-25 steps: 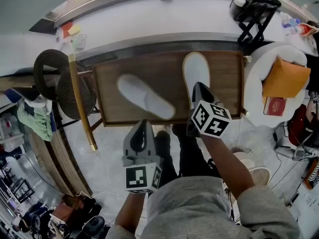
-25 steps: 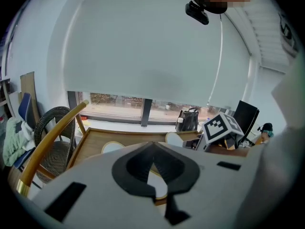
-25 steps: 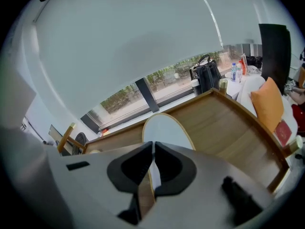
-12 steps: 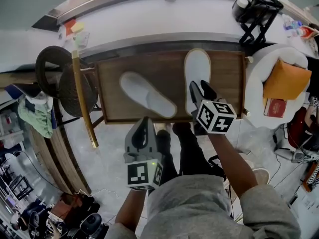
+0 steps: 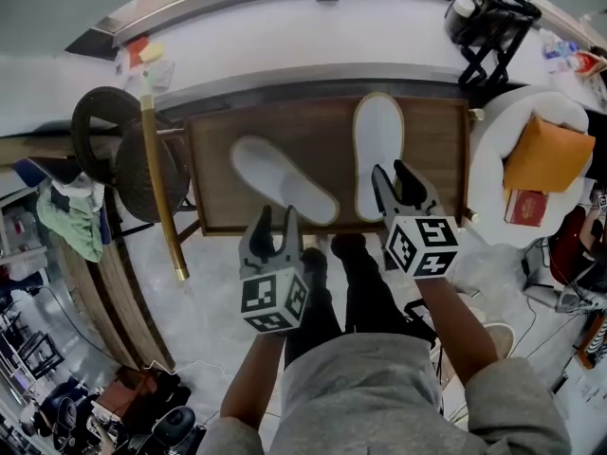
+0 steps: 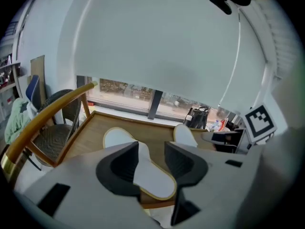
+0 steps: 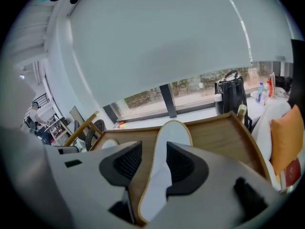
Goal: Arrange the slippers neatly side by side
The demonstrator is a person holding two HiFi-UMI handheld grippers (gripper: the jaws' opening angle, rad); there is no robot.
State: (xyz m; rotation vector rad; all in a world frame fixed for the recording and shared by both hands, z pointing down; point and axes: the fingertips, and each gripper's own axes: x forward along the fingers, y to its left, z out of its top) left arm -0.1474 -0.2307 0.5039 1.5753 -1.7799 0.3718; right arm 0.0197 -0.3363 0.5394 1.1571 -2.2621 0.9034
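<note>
Two white slippers lie on a wooden tray table point(image 5: 211, 159). The left slipper point(image 5: 283, 180) lies slanted, heel toward the near edge. The right slipper point(image 5: 377, 148) points straight away. My left gripper point(image 5: 274, 224) hovers at the near table edge, just short of the left slipper's heel; its jaws are opening with nothing pressed between them. In the left gripper view point(image 6: 151, 149) that slipper point(image 6: 152, 178) shows beyond the gap, the other slipper point(image 6: 183, 135) to the right. My right gripper point(image 5: 396, 176) stands over the right slipper's heel, jaws opening and apart from it. The right gripper view point(image 7: 154, 149) shows that slipper point(image 7: 171, 132) lying free.
A wicker chair point(image 5: 123, 154) with a gold-coloured rail point(image 5: 159, 197) stands left of the table. A white armchair with an orange cushion point(image 5: 542, 154) stands at the right. A black bag point(image 5: 488, 17) sits on the window sill behind. The person's legs stand below the near edge.
The right gripper has opened and drawn back from the right slipper, which stays on the table. The left gripper has opened and moved slightly forward toward the left slipper.
</note>
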